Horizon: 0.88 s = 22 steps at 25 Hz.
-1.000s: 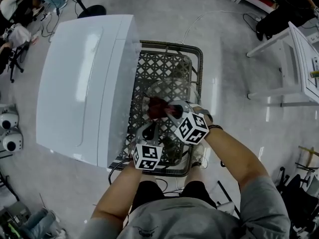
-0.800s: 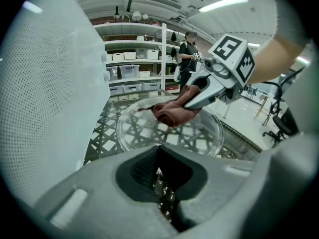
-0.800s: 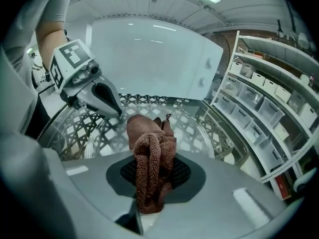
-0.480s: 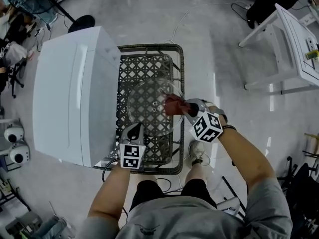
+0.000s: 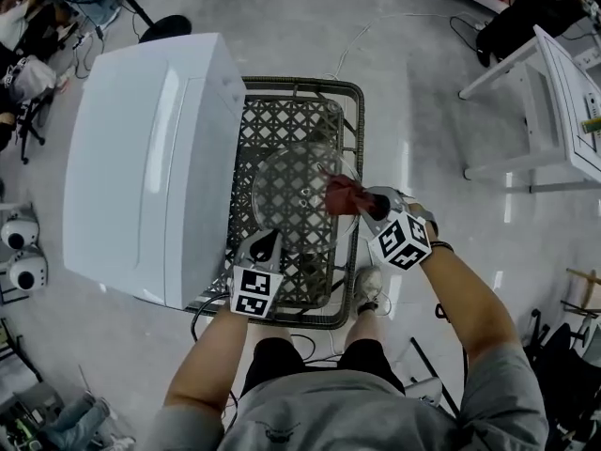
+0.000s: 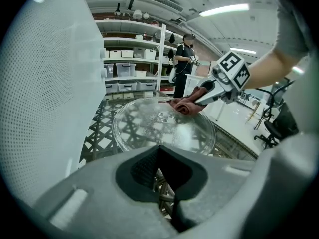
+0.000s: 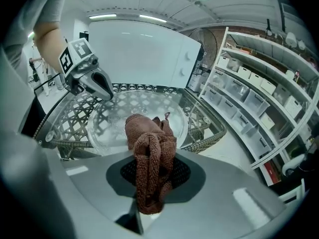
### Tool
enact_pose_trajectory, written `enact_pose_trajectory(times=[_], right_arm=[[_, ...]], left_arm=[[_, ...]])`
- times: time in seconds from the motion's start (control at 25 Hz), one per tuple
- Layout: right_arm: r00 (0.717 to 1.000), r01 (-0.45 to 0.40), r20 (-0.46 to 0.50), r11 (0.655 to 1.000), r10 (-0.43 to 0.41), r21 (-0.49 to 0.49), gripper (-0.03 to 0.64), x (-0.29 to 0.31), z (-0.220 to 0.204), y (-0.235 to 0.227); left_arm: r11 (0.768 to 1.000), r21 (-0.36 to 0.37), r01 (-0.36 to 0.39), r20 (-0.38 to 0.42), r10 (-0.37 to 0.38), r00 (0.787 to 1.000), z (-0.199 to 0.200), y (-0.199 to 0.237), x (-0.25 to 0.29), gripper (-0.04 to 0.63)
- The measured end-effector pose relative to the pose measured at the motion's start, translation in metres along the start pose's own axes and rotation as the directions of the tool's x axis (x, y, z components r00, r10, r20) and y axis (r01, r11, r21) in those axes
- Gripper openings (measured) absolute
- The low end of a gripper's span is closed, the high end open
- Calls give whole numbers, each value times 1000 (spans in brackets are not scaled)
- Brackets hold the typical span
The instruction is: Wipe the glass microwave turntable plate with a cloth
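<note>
The clear glass turntable plate (image 5: pixel 293 198) lies over a wicker lattice stand (image 5: pixel 299 116). My left gripper (image 5: pixel 264 245) is at the plate's near rim and looks shut on it; the rim (image 6: pixel 164 144) meets its closed jaws. My right gripper (image 5: pixel 368 205) is shut on a bunched reddish-brown cloth (image 5: pixel 342 194), which rests on the plate's right edge. The right gripper view has the cloth (image 7: pixel 149 148) hanging out of the jaws over the plate (image 7: pixel 134 116), with the left gripper (image 7: pixel 92 81) at the far rim. In the left gripper view the cloth (image 6: pixel 187 105) is on the plate's far side.
A white microwave (image 5: pixel 141 158) stands against the stand's left side. White tables (image 5: pixel 554 92) are at the right, cables and gear (image 5: pixel 23 242) at the left. Shelving with bins (image 7: pixel 259 98) stands beyond the stand. A person (image 6: pixel 182 63) stands far off.
One second ago the plate was tipped up with the cloth near its middle. It now lies flat, and the right gripper has carried the cloth to the plate's right edge.
</note>
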State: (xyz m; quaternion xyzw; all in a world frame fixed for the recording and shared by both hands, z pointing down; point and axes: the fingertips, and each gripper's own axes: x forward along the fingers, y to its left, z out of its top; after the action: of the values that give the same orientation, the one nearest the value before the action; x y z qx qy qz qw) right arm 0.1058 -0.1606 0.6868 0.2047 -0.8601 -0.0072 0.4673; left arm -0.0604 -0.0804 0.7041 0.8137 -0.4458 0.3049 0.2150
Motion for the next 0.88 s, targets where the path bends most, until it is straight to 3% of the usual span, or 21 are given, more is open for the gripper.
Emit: enact_pose_trajectory(times=[0.16,0.28,0.4,0.48,0.6,0.88], right_arm=[[1000,9,-27,1000,-9,13,67,1,4,-2],[997,-42,70,999,40,25,67,0,45,16],[951,-204,235,979,200,-5,67,8,119,66],[912,-300,285,954,295,-29,67,22,156,97],[889,-388,250,921,384,-32,67,51,173,124],[919,-386,85,922,386,-16,67,69,127,114]], left_arm=[[1000,20,10,17,-10,1000,-2,-6,-2,-2],[999,35,10,19,-11,1000,-2,-8,-2,-2],[998,59,-4,23,3,1000,-2,-9,-3,-2],[997,74,-13,26,11,1000,-2,-10,-3,-2],[997,82,-10,29,7,1000,-2,-12,-2,-2],[996,85,-4,24,3,1000,-4,-11,-2,-2]])
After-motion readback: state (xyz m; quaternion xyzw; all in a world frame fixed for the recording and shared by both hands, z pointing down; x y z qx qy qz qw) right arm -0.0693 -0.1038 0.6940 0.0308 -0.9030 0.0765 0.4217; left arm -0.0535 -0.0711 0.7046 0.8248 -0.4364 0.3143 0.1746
